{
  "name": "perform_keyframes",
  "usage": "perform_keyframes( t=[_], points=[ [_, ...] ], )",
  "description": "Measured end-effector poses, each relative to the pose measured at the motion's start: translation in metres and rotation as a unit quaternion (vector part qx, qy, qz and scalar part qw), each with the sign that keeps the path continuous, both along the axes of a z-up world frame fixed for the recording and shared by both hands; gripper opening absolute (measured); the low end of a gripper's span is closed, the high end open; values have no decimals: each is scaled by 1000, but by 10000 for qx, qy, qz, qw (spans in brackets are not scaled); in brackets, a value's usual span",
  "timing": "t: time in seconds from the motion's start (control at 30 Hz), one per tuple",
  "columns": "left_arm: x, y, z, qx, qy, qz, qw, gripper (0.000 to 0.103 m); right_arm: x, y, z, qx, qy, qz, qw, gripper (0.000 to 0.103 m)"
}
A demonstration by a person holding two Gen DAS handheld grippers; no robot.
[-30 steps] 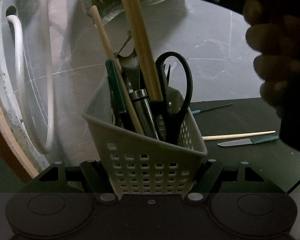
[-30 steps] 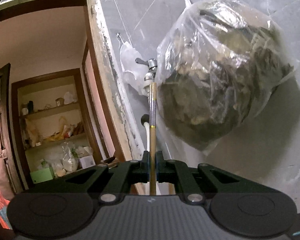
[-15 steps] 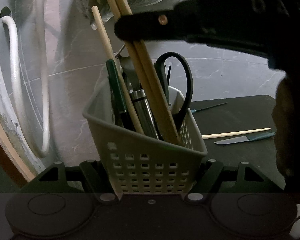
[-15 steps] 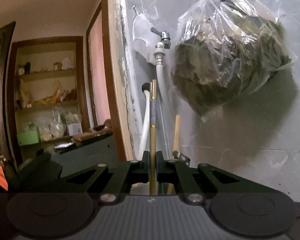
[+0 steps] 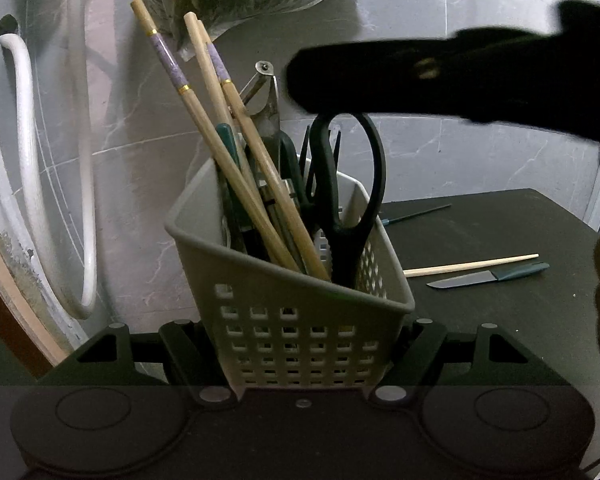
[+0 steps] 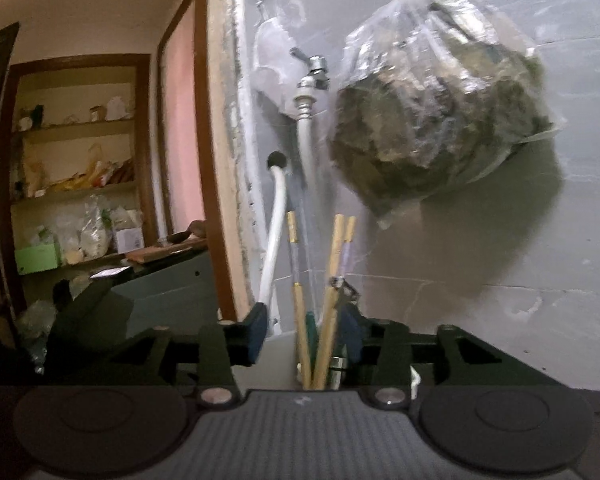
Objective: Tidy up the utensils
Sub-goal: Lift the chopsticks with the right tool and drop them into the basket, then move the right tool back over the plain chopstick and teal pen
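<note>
So my left tool (image 5: 302,360) was clamped on the grey slotted basket (image 5: 300,316), one finger pressed on each side of it, holding it just off the near edge of the dark desk (image 5: 500,320). Basket was pretty full: three wooden chopsticks (image 5: 236,176) leaning toward 11 o'clock, two of them with purple and gold bands, plus black scissors (image 5: 348,200) handles-up on the 3 o'clock side, a green-handled thing, a dark fork and some metal tool poking out behind.

On the desk, out at 3 o'clock from the basket, one loose chopstick (image 5: 470,266) lay right beside a small knife (image 5: 488,278) with a teal handle, and a thin dark stick with a blue end sat further back.

My right tool (image 6: 304,332) hung right above the basket, blocking the wall behind the scissors. Its jaws were opening, chopstick tops standing loose between them, touching neither pad. Half a second back it was still pinching one banded chopstick; now that one sat in the basket with the others.

White hose (image 6: 274,240), tap and a stuffed plastic bag (image 6: 440,120) hung on the wall behind.
</note>
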State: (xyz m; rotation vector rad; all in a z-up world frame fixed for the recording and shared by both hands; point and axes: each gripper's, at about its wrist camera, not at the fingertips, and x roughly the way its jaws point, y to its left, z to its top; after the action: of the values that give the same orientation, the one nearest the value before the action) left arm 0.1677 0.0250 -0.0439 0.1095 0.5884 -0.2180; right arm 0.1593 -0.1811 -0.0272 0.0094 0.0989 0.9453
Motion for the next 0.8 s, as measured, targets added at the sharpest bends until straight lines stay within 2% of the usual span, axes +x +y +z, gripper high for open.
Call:
perform_keyframes(
  t=[0.07, 0.13, 0.2, 0.23, 0.33, 0.43, 0.47, 0.57, 0.67, 0.8],
  points=[
    [0, 0, 0, -3, -1, 5, 10000, 76, -3, -10, 3, 67, 31, -201, 9998, 56],
    [0, 0, 0, -5, -5, 5, 10000, 76, -6, -23, 8, 115, 42, -462, 9989, 71],
    [-1, -1, 0, -10, -26, 10, 10000, 76, -9, -39, 11, 134, 24, -807, 9966, 95],
    [-2, -1, 0, -15, -42, 25, 10000, 76, -11, -48, 12, 114, 18, -1033, 9946, 101],
    [-4, -2, -1, -12, -54, 91, 9999, 76, -12, -74, 11, -97, 182, -1598, 9869, 103],
    [-5, -4, 0, -8, -38, 158, 9999, 76, -7, -97, -1, -498, 608, -2142, 9736, 103],
    [-6, -6, 1, -10, -35, 191, 9998, 76, -3, -103, -6, -659, 780, -2342, 9668, 103],
    [-8, -9, 2, -8, -18, 282, 9996, 76, 12, -119, -27, -1301, 1463, -2935, 9357, 103],
    [-10, -14, 3, -13, 11, 399, 9992, 76, 22, -136, -43, -1552, 2030, -3136, 9145, 103],
    [-12, -21, 4, -12, 34, 593, 9982, 76, 30, -150, -53, -1791, 2285, -3110, 9050, 103]
  ],
)
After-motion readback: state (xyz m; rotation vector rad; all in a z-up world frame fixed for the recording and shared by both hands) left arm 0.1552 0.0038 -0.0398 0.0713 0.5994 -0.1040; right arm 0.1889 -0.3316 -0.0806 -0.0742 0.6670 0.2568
